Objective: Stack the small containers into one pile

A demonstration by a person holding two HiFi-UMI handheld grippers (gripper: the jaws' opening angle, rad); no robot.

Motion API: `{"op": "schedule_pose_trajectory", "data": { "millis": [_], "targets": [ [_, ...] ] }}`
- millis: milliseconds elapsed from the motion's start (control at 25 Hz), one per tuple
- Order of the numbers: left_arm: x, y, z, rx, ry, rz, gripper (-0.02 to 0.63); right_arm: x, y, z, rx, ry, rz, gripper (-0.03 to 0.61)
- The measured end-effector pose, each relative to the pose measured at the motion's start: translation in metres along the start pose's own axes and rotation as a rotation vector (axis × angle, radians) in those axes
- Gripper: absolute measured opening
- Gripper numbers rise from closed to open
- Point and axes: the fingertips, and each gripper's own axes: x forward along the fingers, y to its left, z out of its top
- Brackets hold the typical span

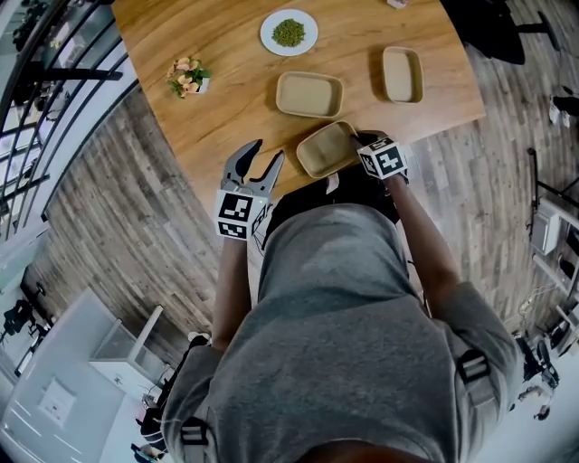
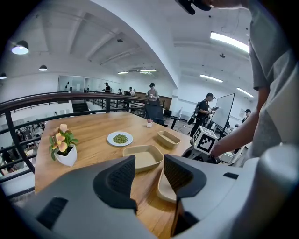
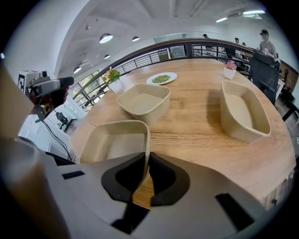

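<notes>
Three beige small containers lie on the wooden table. The nearest one sits tilted at the table's front edge, and my right gripper is shut on its right wall. In the right gripper view the pads pinch that thin rim from both sides. The second container lies just beyond it, and the third is off to the right. My left gripper stands open to the left of the nearest container, with nothing between its fingers.
A white plate of green beans lies at the table's far side. A small flower pot stands at the left. The table's front edge runs close under both grippers. People stand in the room behind the table.
</notes>
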Motion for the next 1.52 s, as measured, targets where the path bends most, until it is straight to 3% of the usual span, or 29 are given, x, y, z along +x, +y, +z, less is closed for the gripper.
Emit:
{"op": "schedule_pose_trajectory", "data": {
  "millis": [120, 1040, 1520],
  "targets": [
    [-0.001, -0.001, 0.005, -0.002, -0.019, -0.004, 0.202, -0.001, -0.003, 0.001, 0.047, 0.003, -0.001, 0.032],
    [-0.007, -0.009, 0.007, 0.001, -0.048, -0.005, 0.202, -0.029, 0.002, -0.010, 0.122, 0.066, -0.066, 0.020],
    [-0.007, -0.013, 0.014, 0.015, -0.067, -0.012, 0.202, -0.051, 0.005, -0.005, 0.204, 0.029, -0.108, 0.018]
  ]
}}
